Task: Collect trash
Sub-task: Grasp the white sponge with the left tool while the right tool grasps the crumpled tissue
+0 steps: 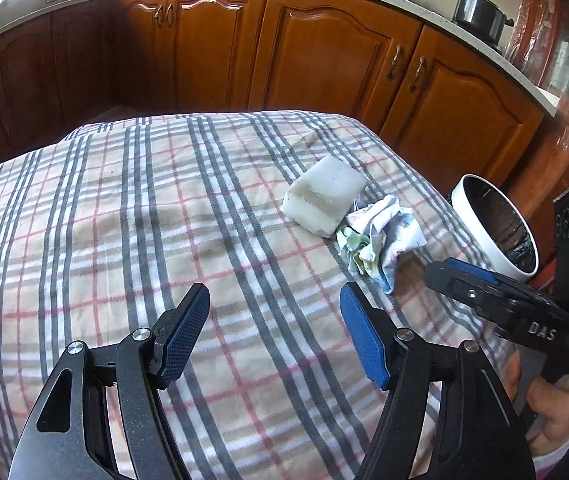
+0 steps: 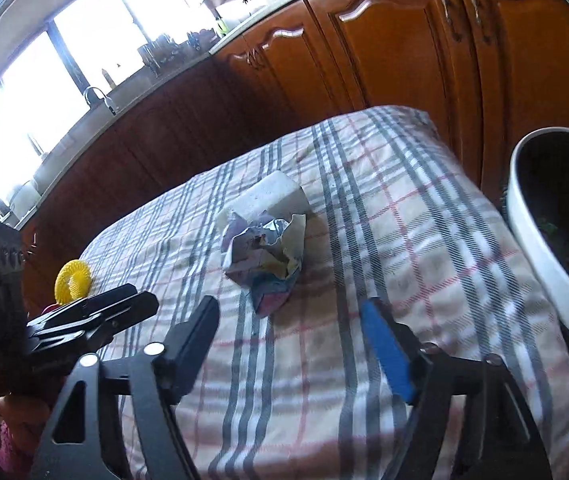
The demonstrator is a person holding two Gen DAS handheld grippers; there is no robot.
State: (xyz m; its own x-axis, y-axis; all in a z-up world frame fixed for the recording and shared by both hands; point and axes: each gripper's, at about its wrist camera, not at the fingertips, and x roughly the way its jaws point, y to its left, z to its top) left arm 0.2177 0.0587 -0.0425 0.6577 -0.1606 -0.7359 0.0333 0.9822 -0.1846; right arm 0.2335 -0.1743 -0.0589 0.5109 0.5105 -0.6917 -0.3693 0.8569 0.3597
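A crumpled printed paper [image 1: 380, 236] lies on the plaid tablecloth [image 1: 144, 220], touching a white foam block [image 1: 324, 196] behind it. Both also show in the right wrist view: the paper [image 2: 268, 256] and the block [image 2: 272, 196]. A white trash bin [image 1: 496, 224] with a dark liner stands off the table's right edge; it also shows in the right wrist view [image 2: 544, 232]. My left gripper [image 1: 274, 300] is open and empty over the cloth, left of the paper. My right gripper [image 2: 290, 314] is open and empty, just short of the paper. The right gripper also shows at the right of the left wrist view [image 1: 484, 284].
Wooden kitchen cabinets [image 1: 324, 52] stand behind the table under a countertop with a steel pot [image 1: 480, 12]. A yellow ring-shaped object [image 2: 73, 280] shows beyond the table's left side. A sink and bright window [image 2: 64, 72] are at the far left.
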